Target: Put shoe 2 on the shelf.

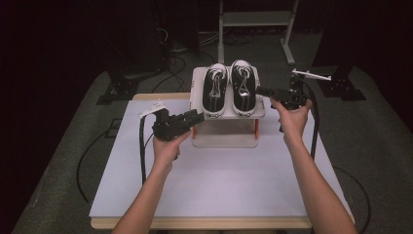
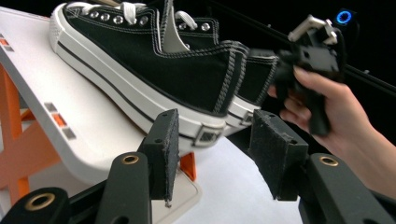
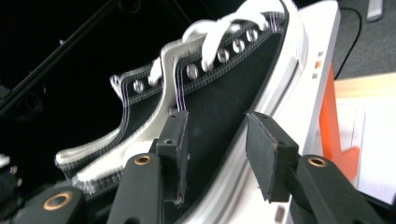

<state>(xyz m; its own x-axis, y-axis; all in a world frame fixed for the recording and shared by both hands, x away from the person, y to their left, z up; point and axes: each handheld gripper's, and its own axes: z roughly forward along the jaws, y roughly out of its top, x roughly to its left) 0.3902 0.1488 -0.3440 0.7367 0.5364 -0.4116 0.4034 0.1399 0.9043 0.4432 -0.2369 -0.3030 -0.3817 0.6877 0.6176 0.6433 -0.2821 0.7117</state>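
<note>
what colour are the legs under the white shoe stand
Orange; the legs under the white stand show best in the left gripper view.

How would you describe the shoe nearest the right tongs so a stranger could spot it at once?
On the white table stands a small white stand with orange legs, carrying a pair of black canvas sneakers side by side, toes pointing away from the person. The one meant is the right sneaker, beside the right tongs; its twin, the left sneaker, sits nearer the left tongs.
</note>
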